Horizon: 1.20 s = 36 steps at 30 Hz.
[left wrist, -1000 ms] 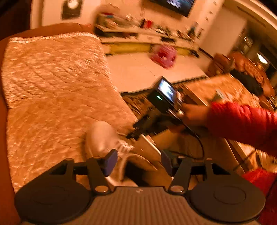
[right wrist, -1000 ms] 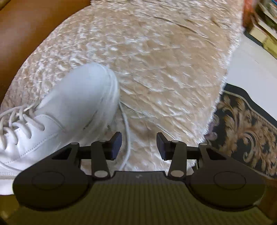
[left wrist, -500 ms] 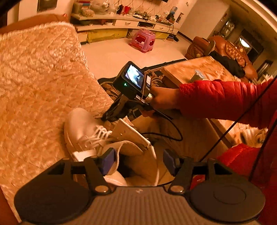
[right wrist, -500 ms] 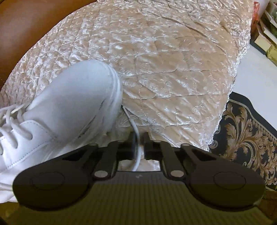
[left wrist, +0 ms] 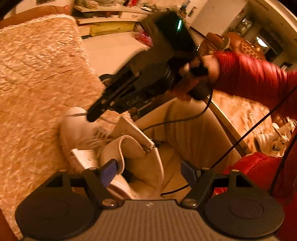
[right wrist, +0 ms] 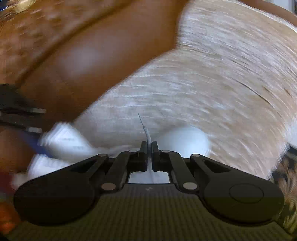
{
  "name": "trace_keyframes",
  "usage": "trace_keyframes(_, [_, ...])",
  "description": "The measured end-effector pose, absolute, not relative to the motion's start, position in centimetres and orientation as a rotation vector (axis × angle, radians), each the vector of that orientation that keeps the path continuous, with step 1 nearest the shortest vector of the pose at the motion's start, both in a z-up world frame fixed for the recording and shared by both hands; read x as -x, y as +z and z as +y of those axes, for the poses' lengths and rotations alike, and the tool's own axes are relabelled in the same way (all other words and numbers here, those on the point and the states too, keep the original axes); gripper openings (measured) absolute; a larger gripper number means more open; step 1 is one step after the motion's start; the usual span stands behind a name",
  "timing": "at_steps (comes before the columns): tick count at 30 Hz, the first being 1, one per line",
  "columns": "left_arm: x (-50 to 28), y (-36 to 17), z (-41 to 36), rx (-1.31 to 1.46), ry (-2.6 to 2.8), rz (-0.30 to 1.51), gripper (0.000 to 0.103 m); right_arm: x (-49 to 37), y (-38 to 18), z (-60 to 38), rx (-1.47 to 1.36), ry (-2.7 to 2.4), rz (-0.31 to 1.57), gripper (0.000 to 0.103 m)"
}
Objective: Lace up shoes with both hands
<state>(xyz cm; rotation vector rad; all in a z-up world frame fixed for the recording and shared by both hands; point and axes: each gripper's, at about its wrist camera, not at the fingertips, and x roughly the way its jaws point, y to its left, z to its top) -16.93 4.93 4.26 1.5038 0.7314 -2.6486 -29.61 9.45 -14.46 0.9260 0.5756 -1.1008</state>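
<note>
Quilted sofa cover (left wrist: 37, 77) under white shoe (left wrist: 78, 129), pale floor (left wrist: 111, 48) beyond.

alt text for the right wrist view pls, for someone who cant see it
The right gripper is shut on a thin white shoelace whose tip pokes up past the fingers. Beyond it, motion-blurred, lie a white shoe, a pale quilted cover and a brown sofa back.

— What sort of place is this?

— A home, a living room. A quilted cover (left wrist: 37, 77) lies over a brown leather sofa (right wrist: 104, 61).

— What else shows it?

— Far off, a low shelf unit (left wrist: 111, 16) crowded with household things, a pale tiled floor (left wrist: 111, 50), and at far right a brown armchair (left wrist: 241, 46).
</note>
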Motion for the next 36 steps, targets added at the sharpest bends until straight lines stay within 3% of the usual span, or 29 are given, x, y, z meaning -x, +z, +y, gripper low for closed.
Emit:
trace_keyframes(6, [16.6, 3.7, 4.4, -1.444, -2.636, 0.805, 0.084, 26.9, -9.2, 7.0, -0.888, -0.815, 0.742, 0.006])
trace_keyframes(13, [15.2, 4.0, 2.7, -1.349, -2.556, 0.842, 0.083, 23.7, -10.0, 5.7, -0.934, -0.751, 0.913, 0.006])
trace_keyframes(23, [14.0, 6.7, 0.0, -1.312, -2.446, 0.698, 0.087, 24.8, -10.7, 7.2, -1.010, -0.814, 0.865, 0.006])
trace_keyframes(28, [13.3, 4.6, -1.8, -1.265, -2.353, 0.879, 0.087, 25.0, -11.4, 7.6, -1.039, -0.831, 0.863, 0.006])
trace_keyframes(33, [12.9, 2.7, -2.2, -1.266, -2.297, 0.963, 0.069, 24.7, -11.6, 7.3, -1.039, -0.814, 0.905, 0.006])
trace_keyframes(34, [12.8, 2.4, -2.2, -1.264, -2.289, 0.975, 0.053, 24.6, -11.5, 7.2, -1.040, -0.808, 0.917, 0.006])
trace_keyframes(36, [12.6, 2.0, -2.3, -1.261, -2.272, 0.999, 0.046, 24.4, -11.5, 7.0, -1.030, -0.792, 0.948, 0.005])
